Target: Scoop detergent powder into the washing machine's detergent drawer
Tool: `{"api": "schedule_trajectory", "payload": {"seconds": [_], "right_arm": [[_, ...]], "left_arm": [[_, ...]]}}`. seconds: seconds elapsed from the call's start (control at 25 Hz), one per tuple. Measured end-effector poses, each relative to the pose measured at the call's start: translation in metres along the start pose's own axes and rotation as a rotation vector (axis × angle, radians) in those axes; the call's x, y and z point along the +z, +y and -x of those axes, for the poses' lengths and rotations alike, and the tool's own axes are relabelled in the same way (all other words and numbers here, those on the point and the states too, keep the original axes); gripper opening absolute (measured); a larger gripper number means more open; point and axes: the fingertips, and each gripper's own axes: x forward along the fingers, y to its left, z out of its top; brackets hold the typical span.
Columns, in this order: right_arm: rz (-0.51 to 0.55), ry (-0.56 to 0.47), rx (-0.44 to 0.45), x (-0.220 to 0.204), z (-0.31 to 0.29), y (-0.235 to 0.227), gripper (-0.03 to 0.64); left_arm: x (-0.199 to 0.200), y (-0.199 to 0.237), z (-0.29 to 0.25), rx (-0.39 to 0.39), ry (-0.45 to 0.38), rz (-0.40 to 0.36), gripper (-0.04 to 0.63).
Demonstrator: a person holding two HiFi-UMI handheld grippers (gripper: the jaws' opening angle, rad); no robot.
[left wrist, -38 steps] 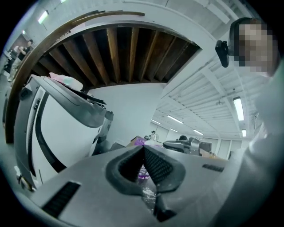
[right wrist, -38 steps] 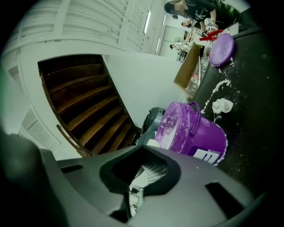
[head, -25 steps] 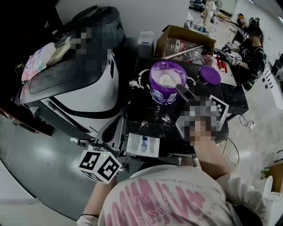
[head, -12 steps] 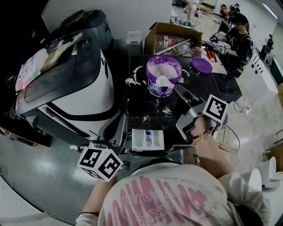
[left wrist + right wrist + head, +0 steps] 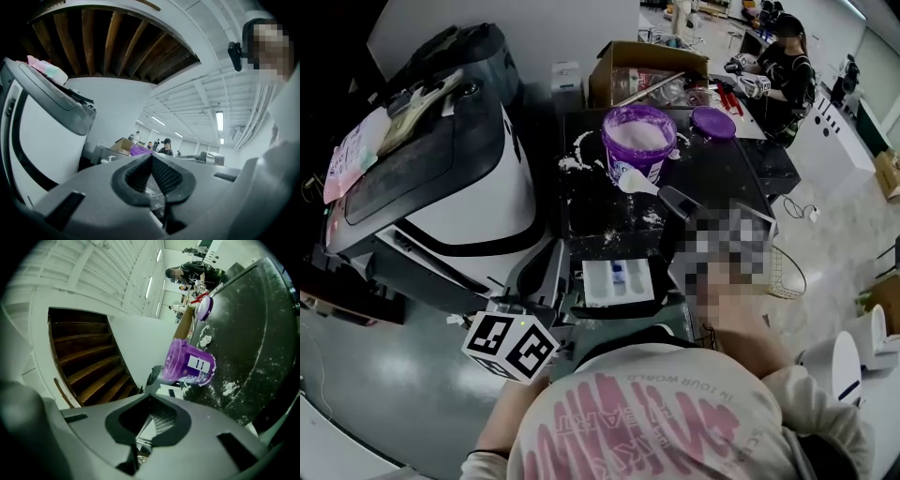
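Observation:
A purple detergent tub (image 5: 637,141) full of white powder stands on the black table (image 5: 722,178) beside the washing machine (image 5: 441,187). My right gripper (image 5: 671,195) is shut on the handle of a white scoop (image 5: 636,181). The scoop hangs loaded just in front of the tub, above the table. The white detergent drawer (image 5: 619,281) stands pulled out below it. In the right gripper view the tub (image 5: 190,366) lies beyond the closed jaws of the right gripper (image 5: 151,401). My left gripper (image 5: 151,157) is shut and empty; its marker cube (image 5: 511,345) sits left of the drawer.
Spilled powder (image 5: 577,155) dusts the table around the tub. The purple lid (image 5: 717,122) lies at the back right and a cardboard box (image 5: 642,70) stands behind the tub. A person (image 5: 783,56) sits at the far right, and a wire basket (image 5: 783,272) hangs off the table's right side.
My right gripper has lifted the scoop out of the tub and drawn it back toward the drawer. The left gripper has stayed put.

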Motion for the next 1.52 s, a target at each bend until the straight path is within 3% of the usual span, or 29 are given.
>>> {"api": "schedule_trajectory", "payload": {"seconds": [0.52, 0.84, 1.52], "right_arm": [[-0.050, 0.064, -0.017, -0.051, 0.007, -0.005, 0.000], [-0.062, 0.128, -0.038, -0.070, 0.007, -0.014, -0.002], [-0.069, 0.300, -0.045, -0.094, 0.039, -0.017, -0.001]], "left_arm": [[0.000, -0.003, 0.032, 0.013, -0.004, -0.021, 0.002], [-0.002, -0.002, 0.042, 0.036, -0.036, 0.011, 0.002], [-0.007, -0.044, 0.071, 0.167, -0.085, 0.012, 0.002]]}}
